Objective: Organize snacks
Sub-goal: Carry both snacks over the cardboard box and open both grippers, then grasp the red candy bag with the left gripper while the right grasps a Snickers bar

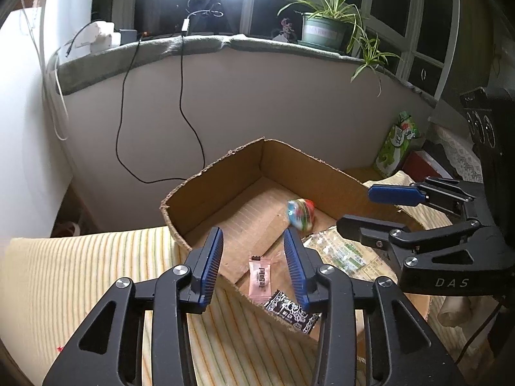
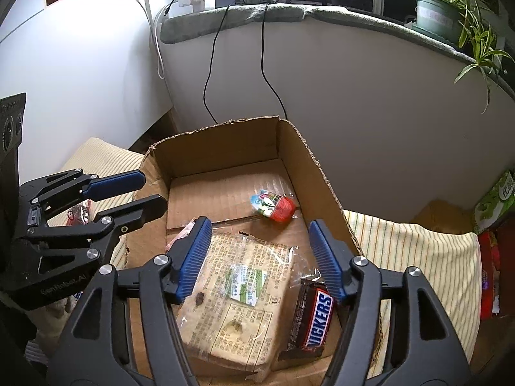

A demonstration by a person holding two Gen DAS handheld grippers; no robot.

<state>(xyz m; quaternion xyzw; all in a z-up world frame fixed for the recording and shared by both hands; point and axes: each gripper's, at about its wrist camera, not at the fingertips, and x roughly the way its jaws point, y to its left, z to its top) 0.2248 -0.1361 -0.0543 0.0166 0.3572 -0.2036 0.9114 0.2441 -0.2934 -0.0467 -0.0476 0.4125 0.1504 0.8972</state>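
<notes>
Cardboard box (image 2: pixel 305 148), open top, torn rim, on striped cloth (image 1: pixel 96 273).

Contents:
- Large tan printed pkt (image 2: pixel 238 299), clear wrap, flat on box floor, near side.
- Snickers bar (image 2: pixel 313 318), just R of tan pkt, touching it.
- Red/multicolour candy (image 2: pixel 273 206), blurred, mid-floor toward far wall.
- Pink sachet (image 1: pixel 259 276), near L corner.
- Black patterned sachet (image 1: pixel 291 313), on the near rim beside pink one.

Left gripper (image 1: pixel 254 267): jaws partly open, nothing betw. them, over near L rim.
Right gripper (image 2: pixel 260 257): jaws wide apart, nothing gripped, above tan pkt.

Bkgd: potted plant (image 1: pixel 325 25) on sill; green pkg (image 1: pixel 397 144) R of box.
</notes>
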